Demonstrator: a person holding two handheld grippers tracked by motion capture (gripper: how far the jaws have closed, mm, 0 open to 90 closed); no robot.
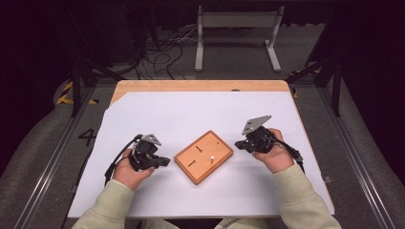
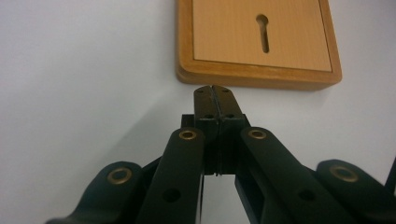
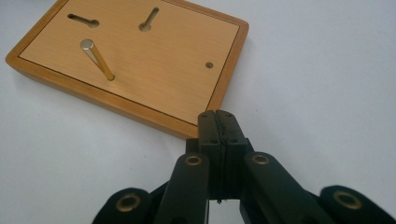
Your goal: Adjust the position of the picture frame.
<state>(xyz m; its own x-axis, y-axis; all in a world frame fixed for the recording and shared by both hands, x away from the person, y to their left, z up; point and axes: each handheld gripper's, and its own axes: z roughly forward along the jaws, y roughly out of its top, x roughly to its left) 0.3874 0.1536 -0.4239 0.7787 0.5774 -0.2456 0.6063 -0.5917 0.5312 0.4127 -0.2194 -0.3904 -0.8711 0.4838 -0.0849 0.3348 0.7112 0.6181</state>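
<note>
A wooden board (image 1: 204, 156) lies turned at an angle in the middle of the white sheet. It has two keyhole slots (image 3: 148, 19) and a small round hole (image 3: 209, 65). A brass peg (image 3: 96, 59) stands upright in the board. My left gripper (image 1: 166, 161) rests on the sheet just left of the board, jaws pressed together with nothing between them; in the left gripper view its tips (image 2: 213, 89) sit just short of the board's edge (image 2: 257, 77). My right gripper (image 1: 237, 144) rests right of the board, also shut and empty, tips (image 3: 216, 114) next to the board's corner.
A white sheet (image 1: 157, 114) covers most of a wooden table (image 1: 200, 86). Behind the table stand a grey metal frame (image 1: 236, 28) and loose cables (image 1: 162, 52) on the floor. Cables trail from both grippers.
</note>
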